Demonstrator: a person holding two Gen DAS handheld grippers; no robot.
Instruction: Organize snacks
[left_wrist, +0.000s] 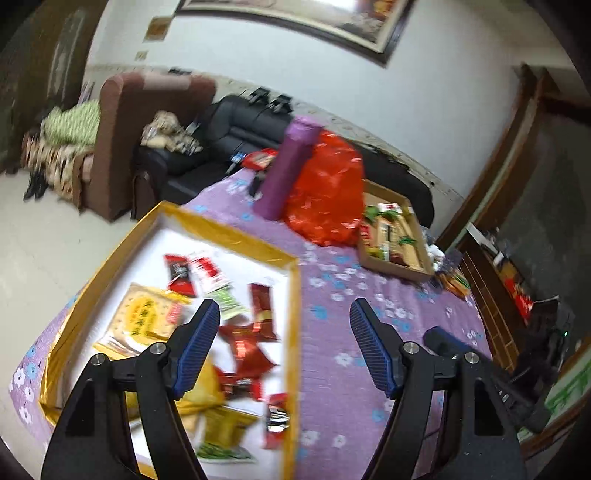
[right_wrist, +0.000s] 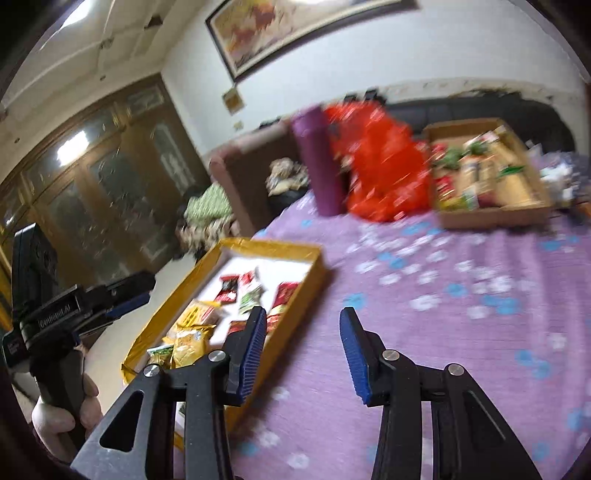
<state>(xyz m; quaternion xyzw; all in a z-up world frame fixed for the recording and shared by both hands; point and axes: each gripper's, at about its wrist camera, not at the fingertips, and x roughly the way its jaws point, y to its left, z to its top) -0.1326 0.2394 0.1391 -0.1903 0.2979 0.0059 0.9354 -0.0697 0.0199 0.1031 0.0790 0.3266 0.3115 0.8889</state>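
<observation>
A gold-rimmed white tray (left_wrist: 293, 295) lies on the purple flowered cloth and holds several snack packets, among them a yellow cracker pack (left_wrist: 146, 317) and red wrappers (left_wrist: 251, 350). My left gripper (left_wrist: 284, 317) is open and empty, hovering over the tray's right rim. My right gripper (right_wrist: 303, 325) is open and empty, above the cloth just right of the tray (right_wrist: 317, 258). A brown cardboard box (left_wrist: 402, 269) with more snacks sits at the far right; it also shows in the right wrist view (right_wrist: 495, 218).
A purple cylinder (left_wrist: 288, 166) and a red plastic bag (left_wrist: 328, 192) stand at the table's far side. A black sofa (left_wrist: 240, 125) and a brown armchair (left_wrist: 122, 122) are beyond. The left gripper's body and hand (right_wrist: 55, 325) appear at left in the right wrist view.
</observation>
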